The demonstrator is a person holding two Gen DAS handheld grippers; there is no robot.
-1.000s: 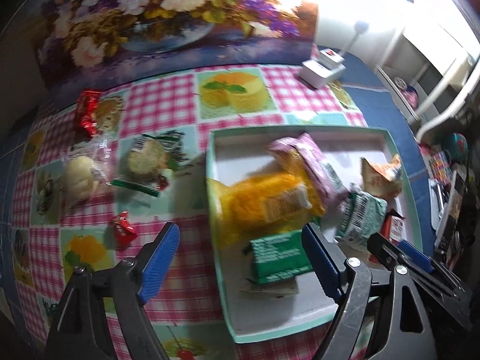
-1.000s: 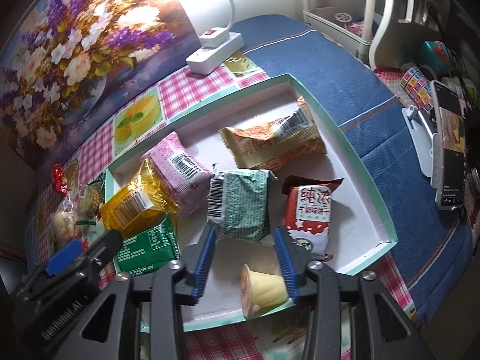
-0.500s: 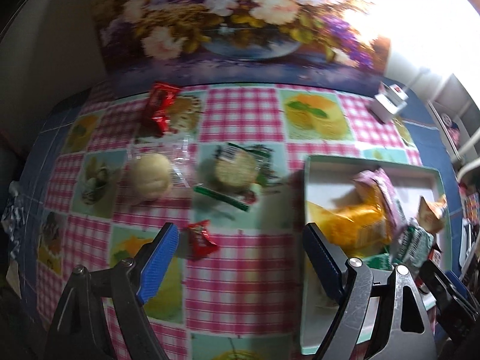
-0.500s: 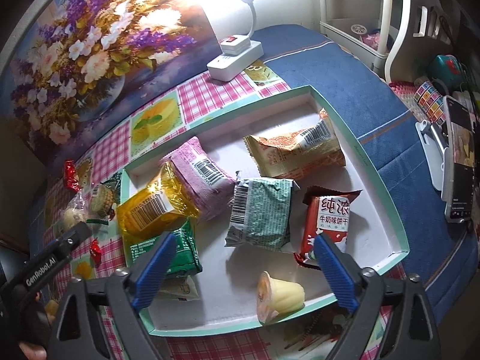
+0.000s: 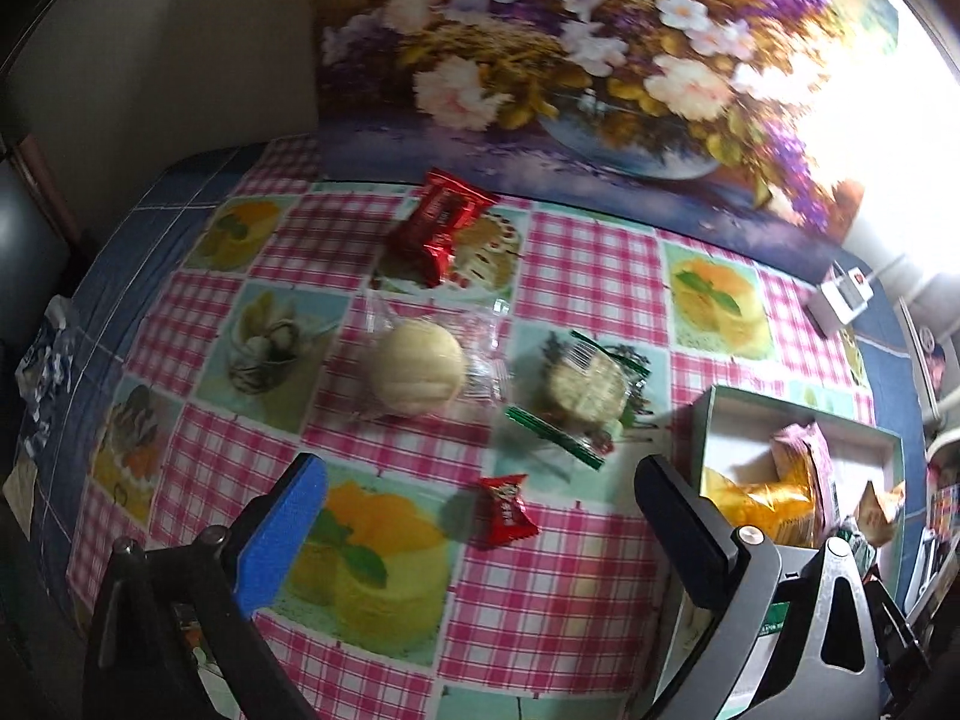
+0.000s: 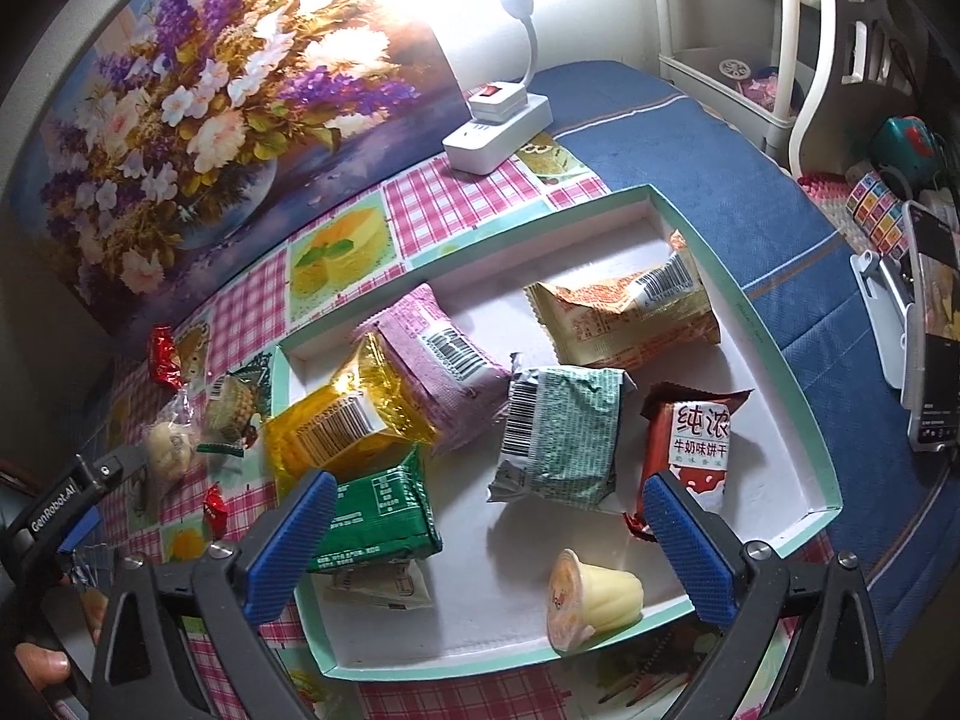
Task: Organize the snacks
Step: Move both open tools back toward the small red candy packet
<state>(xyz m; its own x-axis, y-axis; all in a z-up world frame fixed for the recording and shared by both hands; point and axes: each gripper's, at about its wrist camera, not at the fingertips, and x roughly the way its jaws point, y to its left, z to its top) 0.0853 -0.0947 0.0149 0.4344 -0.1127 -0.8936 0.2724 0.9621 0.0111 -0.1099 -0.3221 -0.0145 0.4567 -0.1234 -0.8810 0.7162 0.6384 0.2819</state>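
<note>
My left gripper [image 5: 480,474] hangs over the checked tablecloth, its jaws opening. A small red candy [image 5: 504,510] lies on the cloth between them, untouched. Beyond it lie a bun in clear wrap [image 5: 417,375], a round cracker in green-edged wrap [image 5: 585,387] and a red packet [image 5: 438,228]. My right gripper [image 6: 486,480] is above the white tray [image 6: 774,348], jaws opening and gripping nothing. A yellow jelly cup [image 6: 591,600] lies on its side near the tray's front rim. Several packets fill the tray, among them a yellow one [image 6: 336,420] and a dark green one [image 6: 378,510].
A flower painting [image 5: 600,60] leans at the table's back. A white power strip with a lamp [image 6: 498,126] stands behind the tray. At the right, on blue cloth, a phone on a stand [image 6: 930,348]. A hand [image 6: 42,660] holds the left gripper.
The left gripper swung left from over the tray to over the loose snacks and spread wider. The right gripper's jaws opened off the jelly cup, which now lies free in the tray.
</note>
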